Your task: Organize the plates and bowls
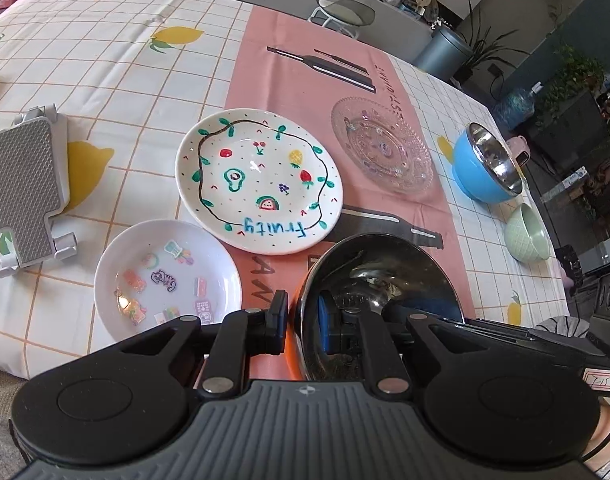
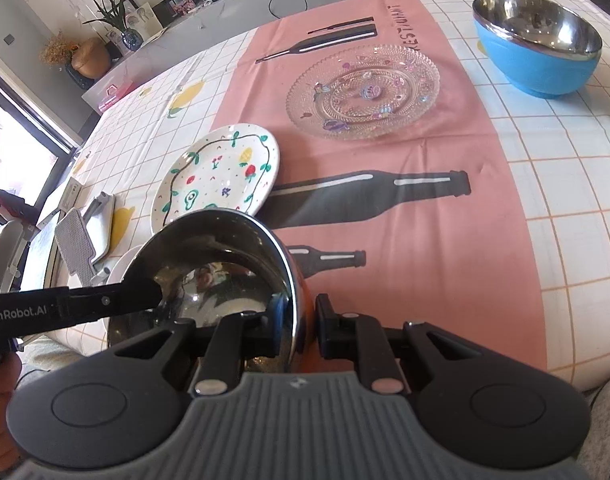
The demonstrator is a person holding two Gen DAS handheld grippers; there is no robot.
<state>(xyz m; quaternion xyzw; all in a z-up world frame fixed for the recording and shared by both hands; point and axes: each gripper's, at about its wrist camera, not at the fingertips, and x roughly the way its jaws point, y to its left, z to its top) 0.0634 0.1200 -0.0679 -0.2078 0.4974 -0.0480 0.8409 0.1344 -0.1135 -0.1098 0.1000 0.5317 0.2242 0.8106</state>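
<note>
Both hand-held grippers, left and right, pinch opposite rims of the steel-lined orange bowl, mouth tilted upward.

plates: 3, namely white ceramic plate painted with fruit, small white round plate with cartoon stickers, clear patterned glass plate | bowls: 3, namely orange steel-lined bowl, blue steel-lined bowl, pale green ceramic bowl | grey folding stand: 1

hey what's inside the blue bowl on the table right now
The blue bowl shows only its shiny steel lining; nothing is visible in it. The near rim hides part of the bottom, so something small could still lie there.
</note>
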